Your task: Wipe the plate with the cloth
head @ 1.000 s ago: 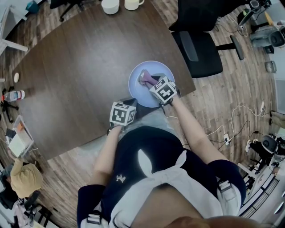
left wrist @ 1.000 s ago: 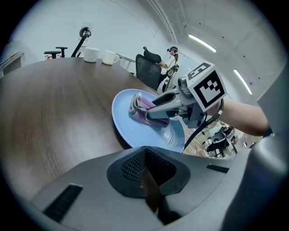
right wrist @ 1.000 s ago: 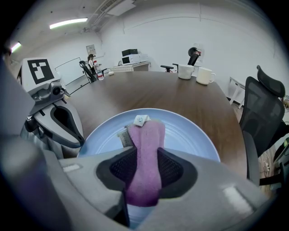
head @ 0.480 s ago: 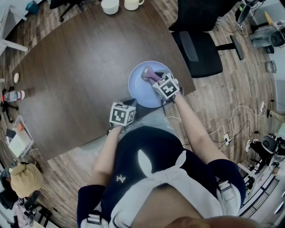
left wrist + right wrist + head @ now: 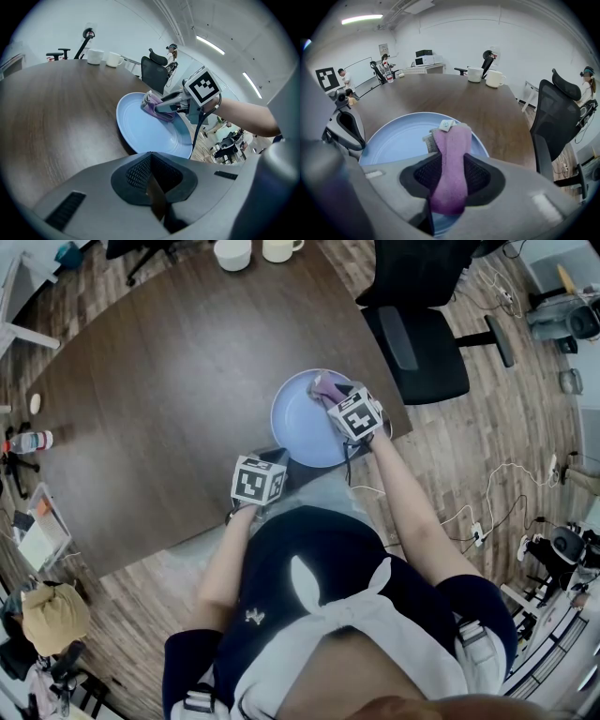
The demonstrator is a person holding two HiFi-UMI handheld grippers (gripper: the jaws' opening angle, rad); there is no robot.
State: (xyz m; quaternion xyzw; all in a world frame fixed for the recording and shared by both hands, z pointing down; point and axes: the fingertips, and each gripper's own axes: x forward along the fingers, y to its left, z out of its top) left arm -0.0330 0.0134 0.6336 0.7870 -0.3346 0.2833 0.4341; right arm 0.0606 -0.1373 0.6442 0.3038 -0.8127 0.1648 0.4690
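R gripper point(image 5: 450, 185) is clamping down on the purple cloth point(image 5: 451, 150). Its jaws are pinching the cloth at the middle, w/ the rest sticking out ahead and a white tag at the tip. In the head view it's holding the cloth down on the upper right part of the light blue plate point(image 5: 295, 423), close to the rim. Plate's sitting on the dark wood table point(image 5: 169, 371), a bit right of center in the frame, near the table edge closest to the person. L gripper point(image 5: 151, 176) is hovering just off the plate's lower left rim. Its jaws are together w/ nothing b/w them, pointing across the plate twd the other gripper. Can't tell if it's touching the plate or not, tbh. Two white mugs point(image 5: 232, 253) are sitting at the top of the head view, well apart from the plate. A black office chair point(image 5: 417, 343) is standing just past the table at upper right.
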